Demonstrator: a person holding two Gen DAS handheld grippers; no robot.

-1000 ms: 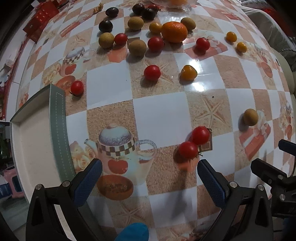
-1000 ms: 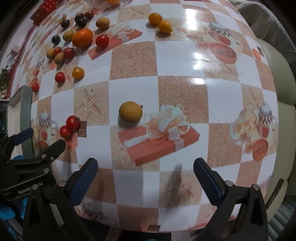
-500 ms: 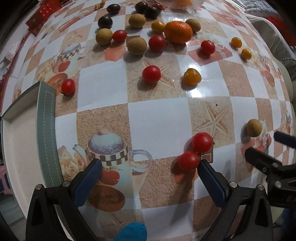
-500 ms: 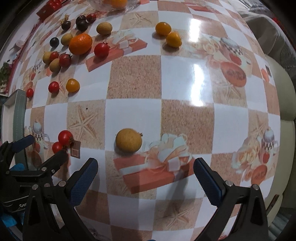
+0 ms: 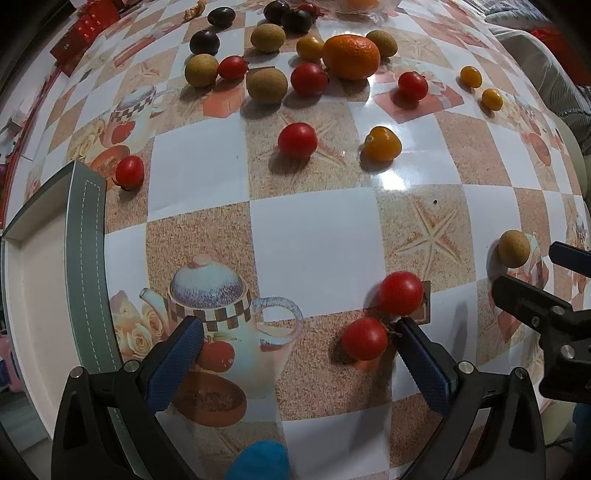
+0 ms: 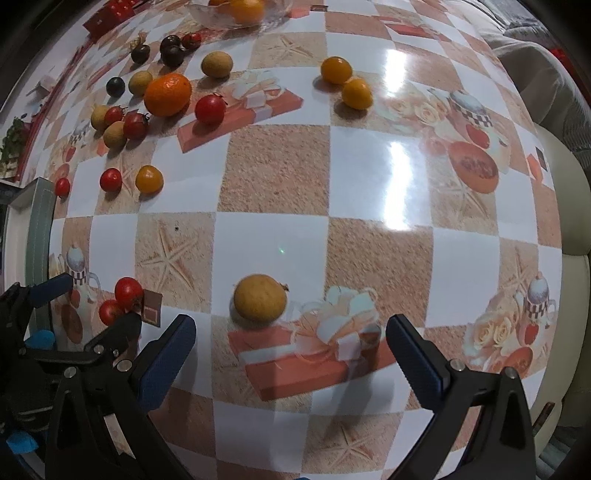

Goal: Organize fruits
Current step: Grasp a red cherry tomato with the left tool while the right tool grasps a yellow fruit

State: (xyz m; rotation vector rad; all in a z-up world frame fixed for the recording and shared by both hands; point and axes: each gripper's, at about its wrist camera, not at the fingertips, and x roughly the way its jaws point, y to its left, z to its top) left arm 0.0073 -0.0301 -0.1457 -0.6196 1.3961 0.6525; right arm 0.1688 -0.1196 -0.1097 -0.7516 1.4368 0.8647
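Fruit is scattered loose all over the glossy checkered counter [image 5: 314, 236], none sorted yet. The left gripper [image 5: 295, 354] has its fingers spread wide, the right pad touching the nearer of two smooth, round red tomatoes [image 5: 364, 338], probably lining up a grab toward the tray [image 5: 85, 266] on the left. The right gripper [image 6: 291, 354], also spread, hovers near a matte tan round fruit [image 6: 260, 301].

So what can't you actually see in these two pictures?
- Bowl, right view: top edge cuts it off; contents unclear.
- Tray, left view: frame edge and left tongs hide most of its inside.
- Nearer tomato, right view: partly behind the left tongs.
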